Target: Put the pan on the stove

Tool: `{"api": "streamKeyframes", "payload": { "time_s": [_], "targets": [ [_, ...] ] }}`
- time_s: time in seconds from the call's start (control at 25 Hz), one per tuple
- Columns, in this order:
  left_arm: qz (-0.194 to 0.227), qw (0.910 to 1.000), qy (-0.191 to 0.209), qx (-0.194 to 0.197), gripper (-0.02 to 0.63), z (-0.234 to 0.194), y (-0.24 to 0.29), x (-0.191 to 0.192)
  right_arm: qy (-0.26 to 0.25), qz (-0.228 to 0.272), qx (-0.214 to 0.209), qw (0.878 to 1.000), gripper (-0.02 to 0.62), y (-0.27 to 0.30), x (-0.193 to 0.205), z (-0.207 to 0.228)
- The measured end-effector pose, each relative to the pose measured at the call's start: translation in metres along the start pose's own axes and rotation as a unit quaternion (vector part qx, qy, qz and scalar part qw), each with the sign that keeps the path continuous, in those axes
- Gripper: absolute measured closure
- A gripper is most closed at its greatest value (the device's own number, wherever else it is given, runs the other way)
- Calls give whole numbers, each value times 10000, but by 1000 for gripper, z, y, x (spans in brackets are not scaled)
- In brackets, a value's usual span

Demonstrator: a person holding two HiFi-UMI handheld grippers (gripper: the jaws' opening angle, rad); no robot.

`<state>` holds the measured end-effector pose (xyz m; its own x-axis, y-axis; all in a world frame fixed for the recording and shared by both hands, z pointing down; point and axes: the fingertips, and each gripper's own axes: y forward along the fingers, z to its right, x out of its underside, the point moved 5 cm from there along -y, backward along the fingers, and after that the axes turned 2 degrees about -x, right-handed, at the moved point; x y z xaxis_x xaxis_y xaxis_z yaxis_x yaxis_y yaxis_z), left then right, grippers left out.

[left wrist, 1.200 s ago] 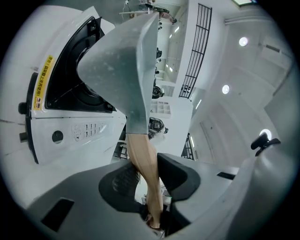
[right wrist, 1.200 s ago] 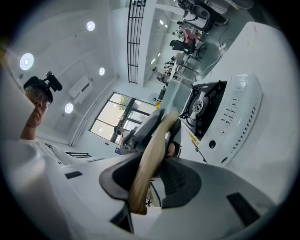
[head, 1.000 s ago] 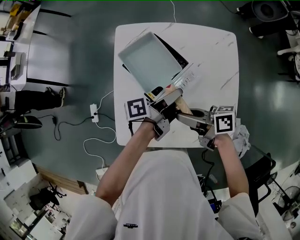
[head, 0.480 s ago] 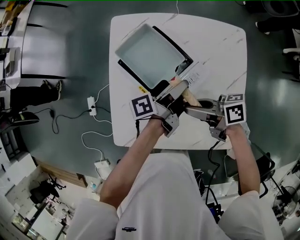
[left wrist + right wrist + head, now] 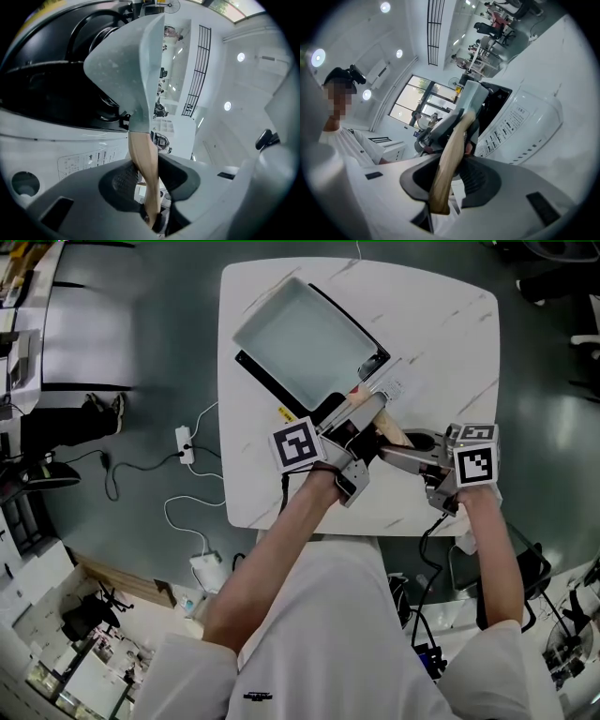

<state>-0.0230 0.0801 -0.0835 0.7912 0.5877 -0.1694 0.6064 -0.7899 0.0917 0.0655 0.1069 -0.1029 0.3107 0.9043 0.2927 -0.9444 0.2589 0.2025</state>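
Pinching the tan wooden handle (image 5: 387, 430) of the pale grey square metal pan (image 5: 305, 338) in the jaws of the left gripper (image 5: 150, 177), near the pan body. Clamping the handle's free end in the jaws of the right gripper (image 5: 450, 179), just closed slightly tighter on it. Holding the pan over the flat black stove (image 5: 265, 381) on the white marbled bench (image 5: 441, 352)
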Motion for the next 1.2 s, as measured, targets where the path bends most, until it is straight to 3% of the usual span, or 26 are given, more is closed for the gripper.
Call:
{"api": "streamKeyframes", "payload": {
  "time_s": [0.16,0.24,0.32,0.44,0.64,0.84,1.08,1.2],
  "targets": [
    [16,10000,35,-51,486,-3,3,2,95,53,-24,9999,455,-3,1,4],
    [-19,10000,84,-42,422,-1,3,2,107,54,10,9999,420,-1,1,5],
    [-27,10000,84,-10,405,1,3,2,94,114,50,9999,417,-1,1,4],
    [-33,9999,106,-50,378,0,0,1,62,245,148,9996,357,-4,-1,4],
    [-86,9997,190,-117,356,-1,-10,6,-43,600,687,9958,308,-25,-6,6],
    [-354,9962,728,-331,344,9,-33,16,-297,1193,1421,9822,295,-46,-11,1],
    [-707,9758,1913,-789,385,32,-73,24,-960,1936,2136,9527,309,-67,-11,-37],
    [-756,9511,2757,-1168,427,49,-98,23,-1360,2089,2623,9322,355,-70,-7,-65]
  ]
}}
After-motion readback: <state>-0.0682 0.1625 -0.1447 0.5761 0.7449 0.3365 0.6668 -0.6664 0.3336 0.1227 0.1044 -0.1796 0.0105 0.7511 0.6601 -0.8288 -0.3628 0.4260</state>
